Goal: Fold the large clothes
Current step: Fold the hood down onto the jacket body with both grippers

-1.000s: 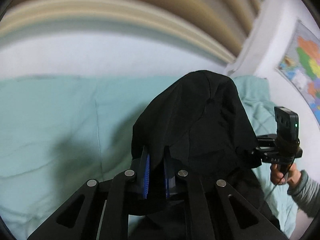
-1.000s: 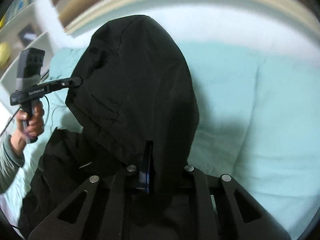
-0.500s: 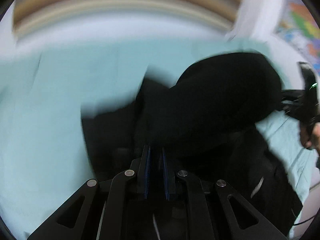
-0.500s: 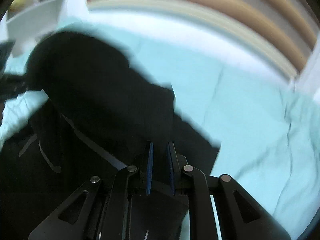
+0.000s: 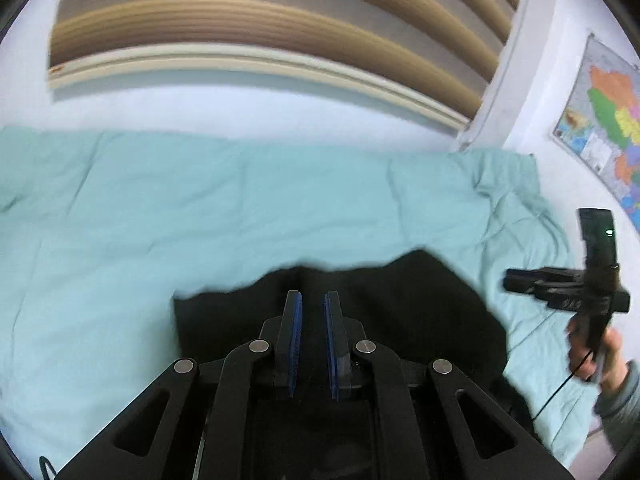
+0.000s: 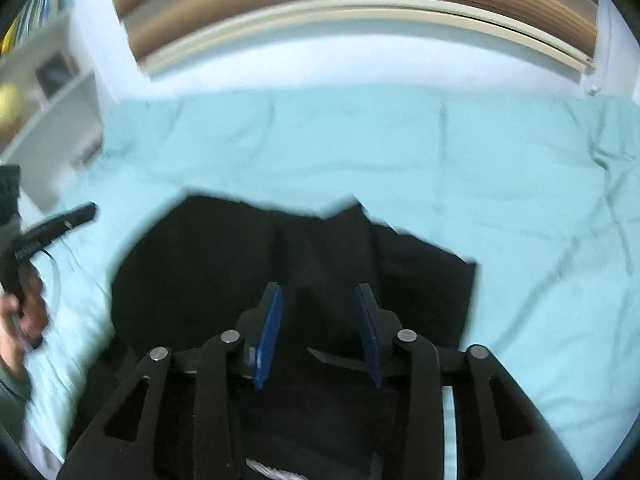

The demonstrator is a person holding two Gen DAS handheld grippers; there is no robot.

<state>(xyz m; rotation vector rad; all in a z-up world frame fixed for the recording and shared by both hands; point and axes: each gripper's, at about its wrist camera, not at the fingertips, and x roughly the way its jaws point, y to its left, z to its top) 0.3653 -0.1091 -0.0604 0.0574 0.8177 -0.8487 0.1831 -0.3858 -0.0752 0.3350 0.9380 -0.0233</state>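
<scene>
A large black garment lies flat on the teal bed cover. My left gripper hovers over its near part, blue pads close together. In the right wrist view the left gripper sits left of the garment with bedding showing around its tip and no cloth hanging from it. My right gripper is above the garment and its jaws are opening, with nothing pinched between the pads. In the left wrist view the right gripper is off the garment's right edge.
The bed cover stretches wide to the far wall, where a striped brown and cream panel runs across. A coloured map hangs on the right wall. White shelves stand at the left. A hand holds each gripper.
The garment, earlier lifted and draped over both grippers, now lies flat on the bed. The right jaws have spread apart and let it go. Both grippers have drawn back from the cloth.
</scene>
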